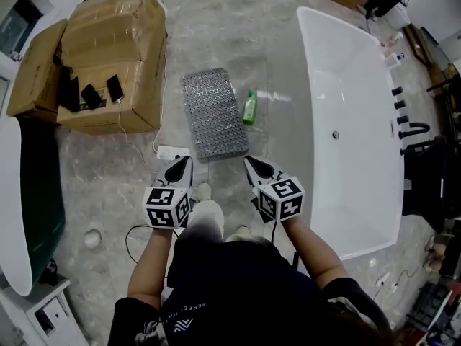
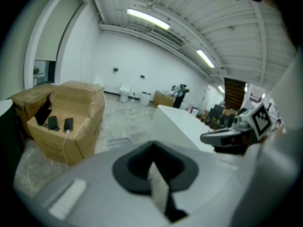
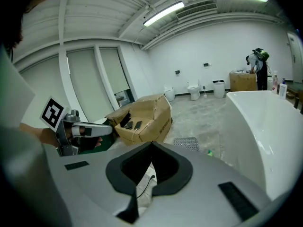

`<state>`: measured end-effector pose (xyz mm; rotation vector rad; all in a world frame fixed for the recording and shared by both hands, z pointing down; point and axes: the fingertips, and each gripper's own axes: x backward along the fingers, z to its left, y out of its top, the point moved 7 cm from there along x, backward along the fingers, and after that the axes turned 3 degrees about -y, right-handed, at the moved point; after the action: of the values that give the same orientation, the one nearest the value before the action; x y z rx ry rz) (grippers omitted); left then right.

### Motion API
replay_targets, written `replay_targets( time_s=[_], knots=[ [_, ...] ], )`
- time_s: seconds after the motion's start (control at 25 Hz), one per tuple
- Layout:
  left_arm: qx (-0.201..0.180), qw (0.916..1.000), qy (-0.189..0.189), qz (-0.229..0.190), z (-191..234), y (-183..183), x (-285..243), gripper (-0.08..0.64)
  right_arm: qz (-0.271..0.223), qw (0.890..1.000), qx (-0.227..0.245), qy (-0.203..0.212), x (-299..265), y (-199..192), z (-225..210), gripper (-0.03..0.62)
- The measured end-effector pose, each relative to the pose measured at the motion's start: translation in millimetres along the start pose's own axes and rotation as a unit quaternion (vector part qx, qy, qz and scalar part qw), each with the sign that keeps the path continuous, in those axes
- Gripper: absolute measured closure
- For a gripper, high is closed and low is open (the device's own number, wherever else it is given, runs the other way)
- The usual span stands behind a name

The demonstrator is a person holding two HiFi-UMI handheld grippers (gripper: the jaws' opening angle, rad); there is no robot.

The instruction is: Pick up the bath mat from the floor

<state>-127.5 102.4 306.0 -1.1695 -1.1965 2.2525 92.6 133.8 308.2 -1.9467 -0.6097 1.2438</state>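
one grey bath mat [image 1: 214,113], rectangular and studded all over with small bumps, is laid flat on the floor [image 1: 216,20] between a cardboard box [image 1: 115,49] and a bathtub [image 1: 353,85], while the left gripper [image 1: 186,161] and right gripper [image 1: 249,162] are held closed and empty near its near end.

— Where does your head camera sit?

— Above my shoulders, looking steeply down at the floor. The bath mat [image 1: 214,114] is ahead, the cardboard boxes [image 1: 108,56] at left, the bathtub [image 1: 353,121] at right.

— And the cameras on your tools?

— Each rides close behind its own jaws and faces level across the hall. The camera on my left gripper [image 1: 186,160] catches the right gripper [image 2: 204,137] at its right edge, and the other camera mirrors that. All three views share the cardboard boxes, bath mat and bathtub.
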Motion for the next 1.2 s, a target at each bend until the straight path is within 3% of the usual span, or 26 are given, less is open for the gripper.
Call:
replay_targets(
  time_s=[0.4,0.64,0.76,0.84,1.2],
  knots=[
    [-0.020,0.9975,-0.037,0.058,59.5,-7.2,-45.7,0.554,0.027,1.000,0.014,0.000,-74.8,6.9,-9.5,0.595],
    [-0.015,0.9956,-0.055,0.074,60.6,-10.9,-73.2,0.554,0.051,0.999,0.014,0.007,-93.8,-1.4,-34.1,0.594],
    [-0.017,0.9961,-0.045,0.074,56.5,-12.7,-85.0,0.554,0.071,0.997,0.011,0.025,-104.8,-10.1,-48.4,0.591],
    [-0.008,0.9969,-0.029,0.073,54.5,-16.7,-91.2,0.554,0.092,0.995,0.015,0.040,-112.8,-17.6,-57.6,0.549],
    [0.050,0.9946,0.018,0.090,46.9,-49.0,-126.0,0.552,0.137,0.985,0.078,0.073,-145.1,-36.1,-105.9,0.528]
  ],
)
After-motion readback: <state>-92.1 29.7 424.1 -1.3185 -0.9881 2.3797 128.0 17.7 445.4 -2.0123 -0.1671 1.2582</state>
